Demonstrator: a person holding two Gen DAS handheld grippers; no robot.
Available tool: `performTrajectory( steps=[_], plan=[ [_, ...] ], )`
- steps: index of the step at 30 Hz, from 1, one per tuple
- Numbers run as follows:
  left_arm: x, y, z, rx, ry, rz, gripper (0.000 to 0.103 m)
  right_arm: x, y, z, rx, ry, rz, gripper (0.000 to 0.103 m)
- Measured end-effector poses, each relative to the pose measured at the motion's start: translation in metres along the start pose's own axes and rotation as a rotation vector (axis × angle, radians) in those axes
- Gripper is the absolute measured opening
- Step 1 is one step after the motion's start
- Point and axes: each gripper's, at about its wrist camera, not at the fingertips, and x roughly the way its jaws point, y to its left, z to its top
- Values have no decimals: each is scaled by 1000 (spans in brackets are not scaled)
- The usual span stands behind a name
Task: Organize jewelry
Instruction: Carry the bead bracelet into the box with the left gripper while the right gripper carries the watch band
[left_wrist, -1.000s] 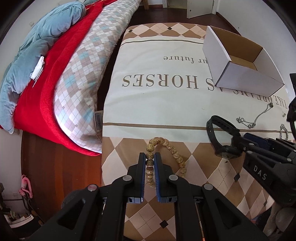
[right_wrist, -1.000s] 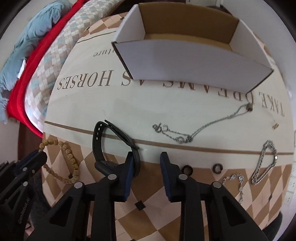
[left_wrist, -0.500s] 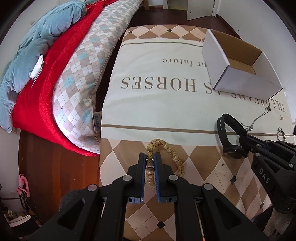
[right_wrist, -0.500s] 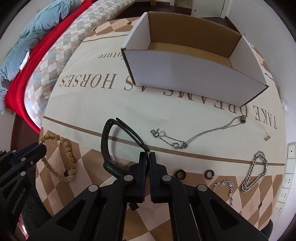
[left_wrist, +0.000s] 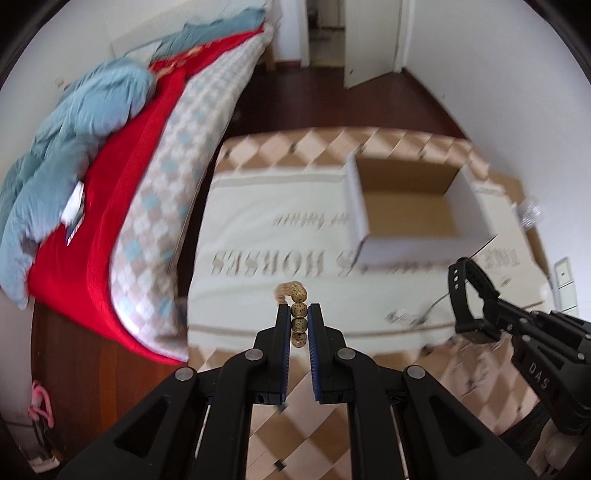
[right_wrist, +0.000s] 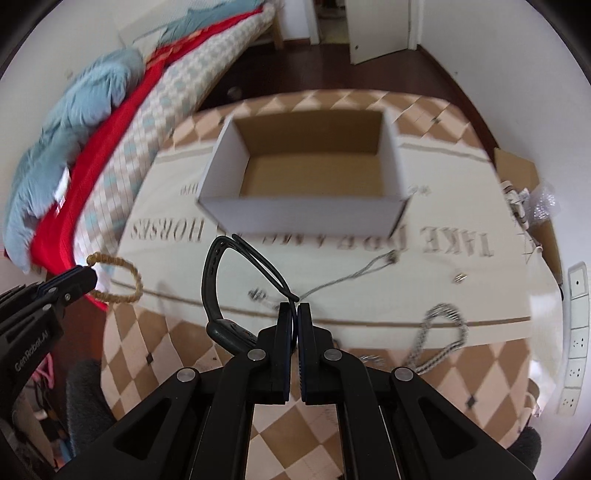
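My left gripper (left_wrist: 298, 317) is shut on a tan wooden bead bracelet (left_wrist: 297, 300), lifted off the cloth; in the right wrist view the bracelet (right_wrist: 125, 280) hangs as a loop from it. My right gripper (right_wrist: 294, 314) is shut on the strap of a black watch (right_wrist: 218, 291), which is also held up in the air. In the left wrist view the watch (left_wrist: 466, 295) shows at the right. An open white cardboard box (right_wrist: 306, 206) with a brown inside stands ahead on the printed cloth.
On the cloth lie a thin silver chain (right_wrist: 343, 280), a thick silver chain bracelet (right_wrist: 439, 332) and a small earring (right_wrist: 460, 277). A bed with red and blue blankets (left_wrist: 92, 166) borders the left side. Wall sockets (right_wrist: 576, 343) are at the right edge.
Both grippers have risen, lifting the bead bracelet and the watch off the cloth. The right gripper closed on the watch strap. The box now shows more from above.
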Motion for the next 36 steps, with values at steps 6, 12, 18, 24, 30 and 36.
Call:
performTrajectory(
  steps=[6, 12, 18, 24, 30, 36],
  plan=[
    [-33, -31, 45, 46, -91, -69, 7, -41, -21, 33, 36, -98, 17, 3],
    [-42, -56, 94, 91, -166, -81, 7, -54, -42, 79, 53, -151, 1, 3],
    [-3, -66, 131, 115, -122, -95, 7, -23, -55, 116, 54, -92, -5, 3],
    [54, -65, 147, 107, -1, -136, 7, 28, -61, 125, 70, 3, -1, 3],
    [89, -60, 152, 84, 93, -181, 7, 58, -58, 129, 55, 53, -10, 3],
    [91, -56, 161, 50, 127, -216, 13, 66, -49, 138, 29, 57, -30, 7]
  ],
)
